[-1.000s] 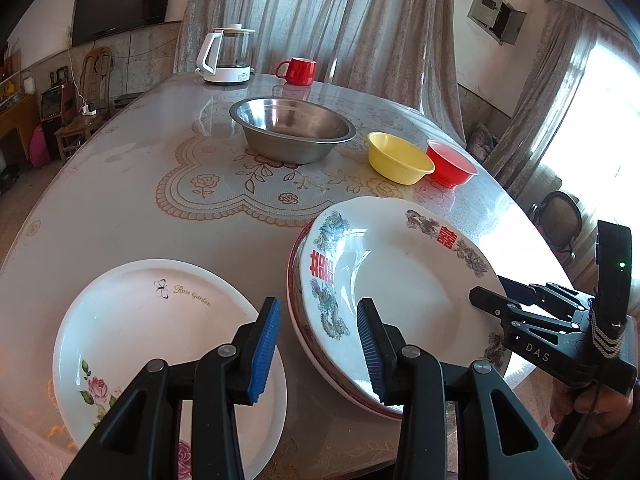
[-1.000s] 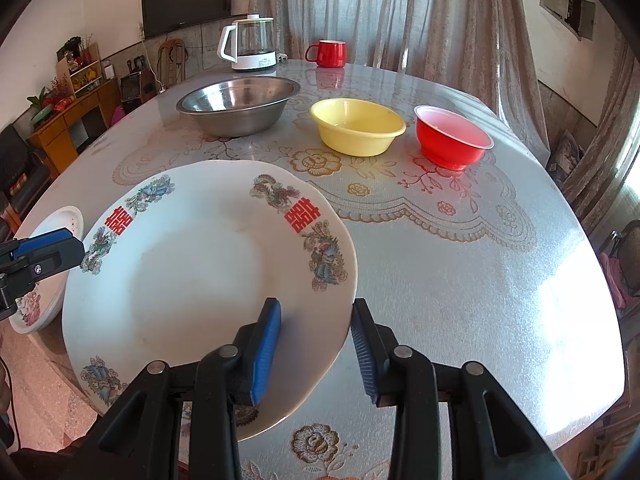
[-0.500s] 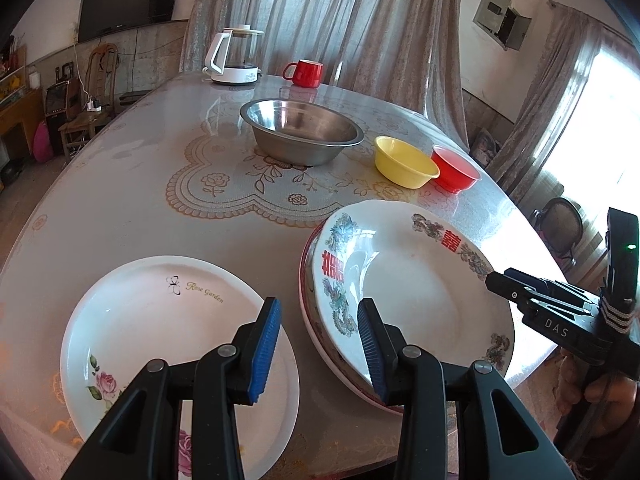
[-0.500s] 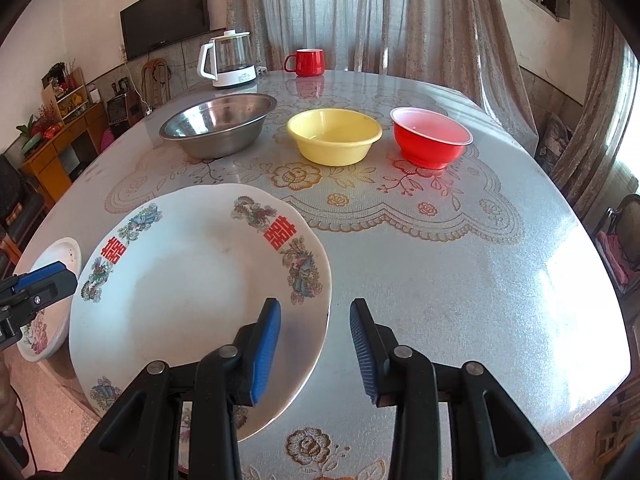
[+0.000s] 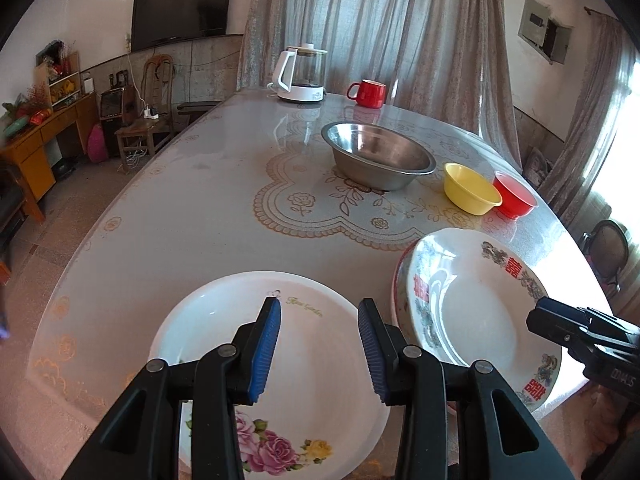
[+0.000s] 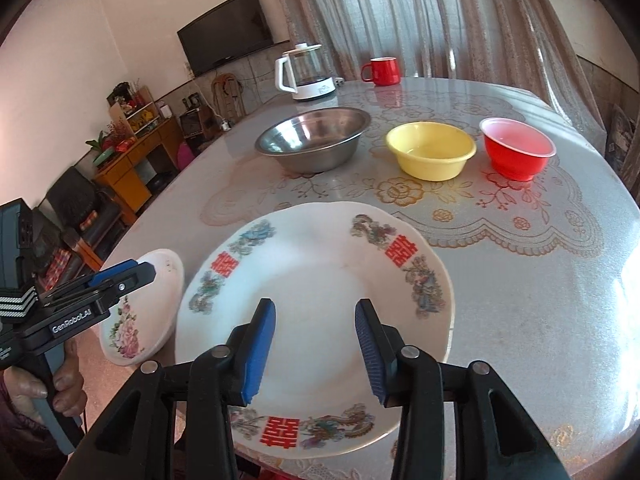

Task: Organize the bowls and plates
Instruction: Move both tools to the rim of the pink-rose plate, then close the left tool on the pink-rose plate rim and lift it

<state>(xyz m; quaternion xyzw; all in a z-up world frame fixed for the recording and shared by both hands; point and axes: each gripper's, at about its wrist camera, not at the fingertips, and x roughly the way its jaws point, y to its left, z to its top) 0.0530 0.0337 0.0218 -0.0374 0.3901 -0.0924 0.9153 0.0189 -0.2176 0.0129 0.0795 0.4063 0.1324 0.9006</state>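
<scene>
A white rose-patterned plate [image 5: 208,320] lies at the table's near edge. My left gripper [image 5: 319,307] hovers open above it, with nothing between its pads. To its right sits a dragon-patterned plate [image 5: 476,308] stacked on a red-rimmed plate [image 5: 397,280]. My right gripper [image 6: 316,305] hangs over the near half of the dragon plate [image 6: 320,272]. Its jaws are opening and grip nothing. In the right wrist view the left gripper [image 6: 140,272] stands over the rose plate [image 6: 162,280]. The right gripper [image 5: 538,318] shows at the left wrist view's right edge.
Farther back stand a steel bowl [image 6: 316,140], a yellow bowl [image 6: 430,150] and a red bowl [image 6: 516,152]. A kettle [image 6: 304,72] and a red mug [image 6: 382,70] sit at the far edge. Both plates reach the table's near edge [image 6: 520,460].
My left gripper swung left, from between the two plates to above the rose plate. My right gripper shifted from the dragon plate's right rim to over its near middle.
</scene>
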